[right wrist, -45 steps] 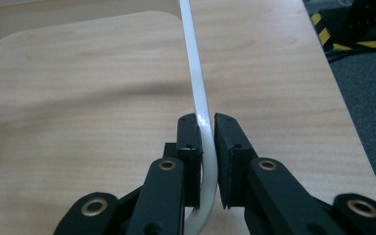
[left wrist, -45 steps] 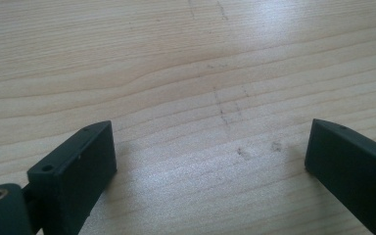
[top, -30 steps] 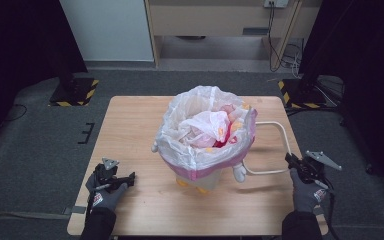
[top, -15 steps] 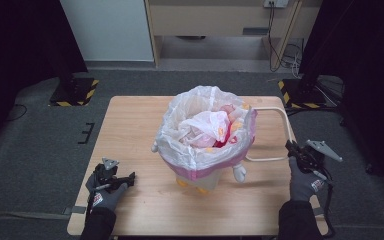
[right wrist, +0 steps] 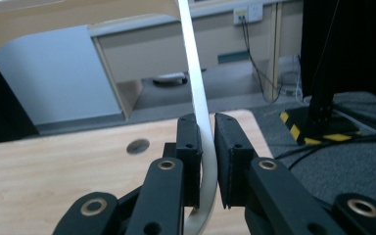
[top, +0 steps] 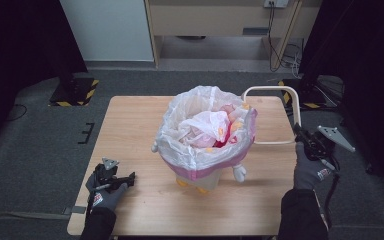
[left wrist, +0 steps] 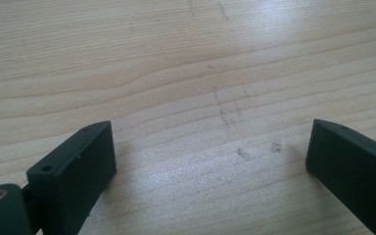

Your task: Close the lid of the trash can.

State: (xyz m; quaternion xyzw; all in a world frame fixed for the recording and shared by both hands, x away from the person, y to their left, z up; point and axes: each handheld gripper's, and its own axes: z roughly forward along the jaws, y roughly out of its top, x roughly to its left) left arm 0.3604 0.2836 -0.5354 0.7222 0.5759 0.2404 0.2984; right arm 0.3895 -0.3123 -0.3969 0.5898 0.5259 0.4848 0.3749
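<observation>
Gripping the cream handle [right wrist: 196, 73] of the small bin [top: 206, 170], the right gripper [top: 305, 139] is clenched on the thin band, its two black jaws pressed against either side of it in the right gripper view. From there the band rises and bends over toward 11 o'clock. In the high view that handle forms a rounded loop [top: 285, 90] standing out from the bin toward 2 o'clock, and the gripper holds its lower corner at the table's 3 o'clock edge. A gloved hand [top: 311, 172] carries the tool; a small red-and-white patch on the glove is too small to read.

The bin sits near the middle of the wooden table [top: 130, 120], lined with a white plastic bag [top: 180, 125] folded over its pink rim. Crumpled white, pink and orange material [top: 215, 127] lies inside. Little white paws and orange feet project from the bin's base.

The left gripper [top: 125, 179] rests at the table's 7 o'clock corner, well apart from the bin, with its jaws released. In the left gripper view they stand wide over bare wood grain [left wrist: 200, 98], nothing between them. Its glove [top: 102, 197] bears a similar patch, illegible.

Beyond the table, at 12 o'clock, a wall socket [right wrist: 247, 13] with cables shows no readable lettering
</observation>
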